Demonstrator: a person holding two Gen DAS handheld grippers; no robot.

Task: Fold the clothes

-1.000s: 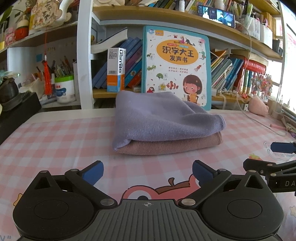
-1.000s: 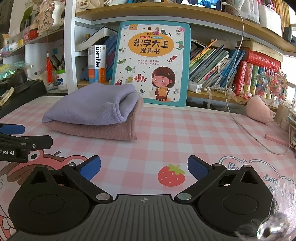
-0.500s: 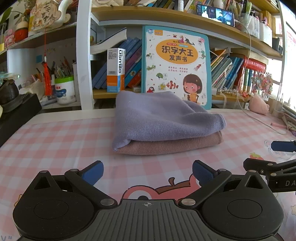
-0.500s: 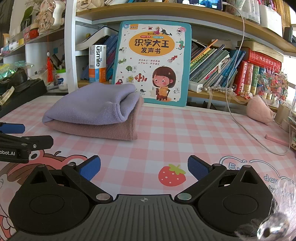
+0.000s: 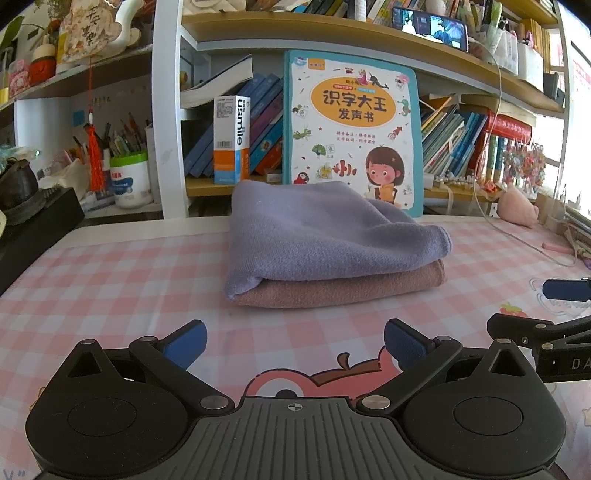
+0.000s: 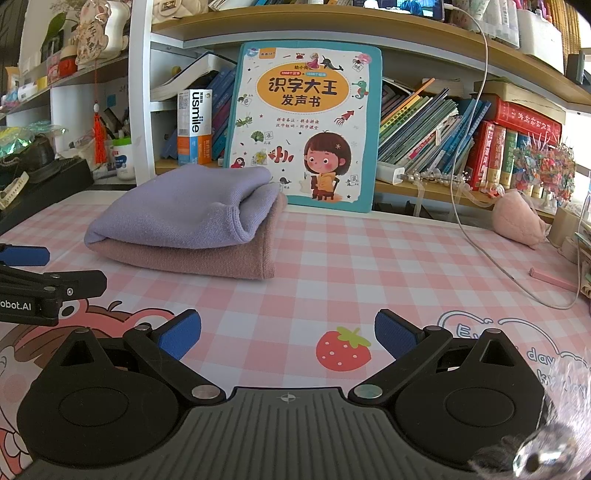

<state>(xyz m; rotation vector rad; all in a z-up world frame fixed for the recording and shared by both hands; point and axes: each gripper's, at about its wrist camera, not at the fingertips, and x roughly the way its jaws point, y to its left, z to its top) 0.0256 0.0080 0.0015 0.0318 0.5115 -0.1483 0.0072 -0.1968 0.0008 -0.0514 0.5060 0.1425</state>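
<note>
Now, our view: we look forward along both tools over a pink checked table mat [image 5: 110, 280].
Left gripper: our left gripper [image 5: 293, 341] hangs low over the mat, its blue pads [image 5: 184, 341] spread wide, nothing between them.
Right gripper: our right gripper [image 6: 288, 334] likewise stands wide open and empty, with a printed strawberry [image 6: 341, 350] on the mat showing between its fingers.
Side by side: each tool shows at the edge of the other's view, so we hold them near one another, apart from the cloth.
Purple garment: the purple garment [image 5: 317, 236] lies folded, its rounded fold edge towards our right, and rests on top of the other piece.
Pink garment: the pink garment [image 5: 343, 286] lies folded flat on the mat beneath the purple one, its edge showing along the near side and the right.
Where the stack sits: ahead of our left gripper and ahead-left of our right one, touched by neither.
Behind the stack: a children's book [image 6: 306, 125] stands upright against the bookshelf [image 6: 332, 22], just behind the garments.
Right of the mat: a white cable [image 6: 480, 236] trails across the checks, and a pink plush toy [image 6: 517, 223] lies near the far edge.
</note>
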